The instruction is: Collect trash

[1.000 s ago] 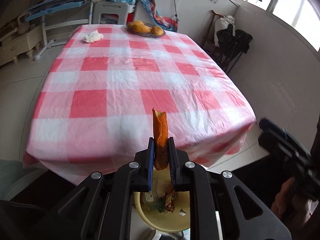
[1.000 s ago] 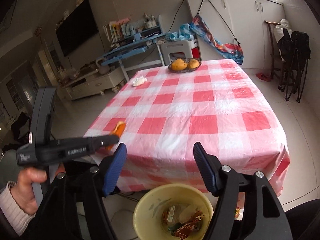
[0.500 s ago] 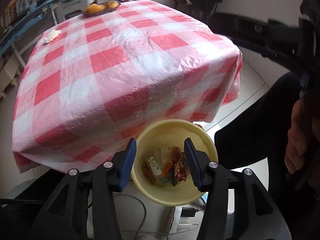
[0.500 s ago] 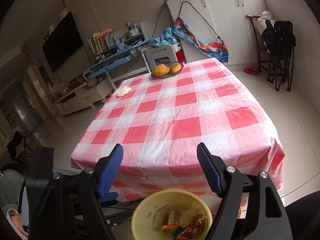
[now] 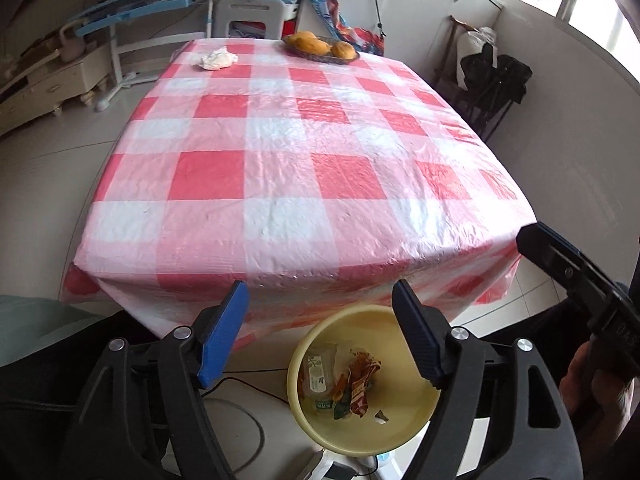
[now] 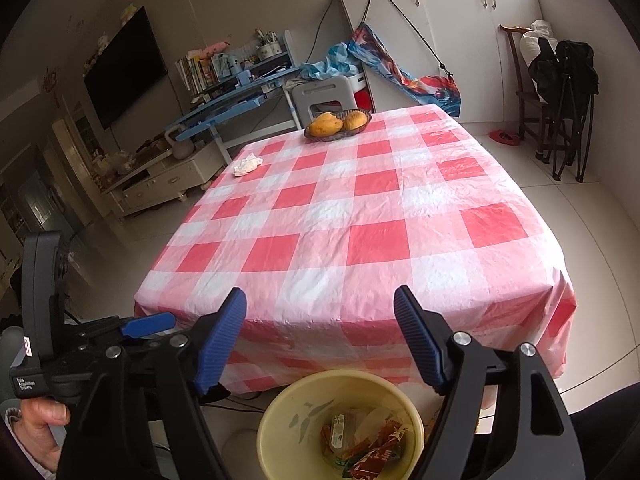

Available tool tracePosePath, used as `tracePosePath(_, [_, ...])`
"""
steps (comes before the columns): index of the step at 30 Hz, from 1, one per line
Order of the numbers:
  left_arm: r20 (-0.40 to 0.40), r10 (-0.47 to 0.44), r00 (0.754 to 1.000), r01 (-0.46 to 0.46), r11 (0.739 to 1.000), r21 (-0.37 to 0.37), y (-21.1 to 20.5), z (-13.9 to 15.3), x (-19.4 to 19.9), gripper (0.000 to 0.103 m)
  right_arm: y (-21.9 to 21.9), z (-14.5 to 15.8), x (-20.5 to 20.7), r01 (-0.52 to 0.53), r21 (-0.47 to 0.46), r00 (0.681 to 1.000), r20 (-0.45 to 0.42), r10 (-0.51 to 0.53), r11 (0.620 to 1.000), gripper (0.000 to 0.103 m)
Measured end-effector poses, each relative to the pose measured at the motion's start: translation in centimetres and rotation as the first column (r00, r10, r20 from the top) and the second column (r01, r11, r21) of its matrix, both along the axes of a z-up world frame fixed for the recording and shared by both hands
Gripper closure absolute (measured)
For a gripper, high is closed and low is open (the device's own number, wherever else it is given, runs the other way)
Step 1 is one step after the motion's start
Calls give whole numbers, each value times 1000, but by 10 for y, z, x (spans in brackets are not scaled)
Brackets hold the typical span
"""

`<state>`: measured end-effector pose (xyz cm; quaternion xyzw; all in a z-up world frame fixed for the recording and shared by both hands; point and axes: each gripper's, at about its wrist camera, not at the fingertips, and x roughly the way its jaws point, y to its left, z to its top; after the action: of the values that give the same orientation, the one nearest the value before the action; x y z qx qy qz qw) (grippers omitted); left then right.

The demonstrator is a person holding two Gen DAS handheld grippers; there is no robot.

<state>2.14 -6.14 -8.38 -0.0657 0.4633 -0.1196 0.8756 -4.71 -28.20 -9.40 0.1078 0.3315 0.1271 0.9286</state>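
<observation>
A yellow bin (image 5: 404,436) stands on the floor below the table's near edge, with wrappers and an orange scrap (image 5: 352,384) inside. My left gripper (image 5: 320,292) hovers above the bin's rim; its jaws are opening with nothing between them. My right gripper (image 6: 320,300) is open and empty over the same bin (image 6: 280,412). A crumpled white tissue (image 5: 216,59) lies at the far left of the red-checked tablecloth (image 5: 280,152), far from both grippers; the right wrist view shows this tissue (image 6: 248,164) too.
A dark bowl of yellow fruit (image 6: 338,122) sits at the table's far edge. Cables (image 5: 248,380) lie on the floor by the bin. A hand (image 6: 40,420) holds the left gripper's handle. A black folded chair (image 6: 568,96) stands at the far right.
The left jaws went from shut on an upright orange peel to open and empty; the peel now lies in the bin. The left view swung over the bin and back. The right gripper barely moved.
</observation>
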Motion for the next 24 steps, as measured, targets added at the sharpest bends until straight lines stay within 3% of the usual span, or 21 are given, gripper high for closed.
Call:
tracePosePath(14, [3, 117, 993, -117, 992, -49, 22, 0, 5, 25, 15, -5, 2, -40, -56, 999, -19, 39, 998, 29])
tracePosePath(24, [-3, 139, 990, -139, 988, -62, 27, -1, 7, 24, 20, -7, 3, -54, -74, 998, -27, 52, 996, 28])
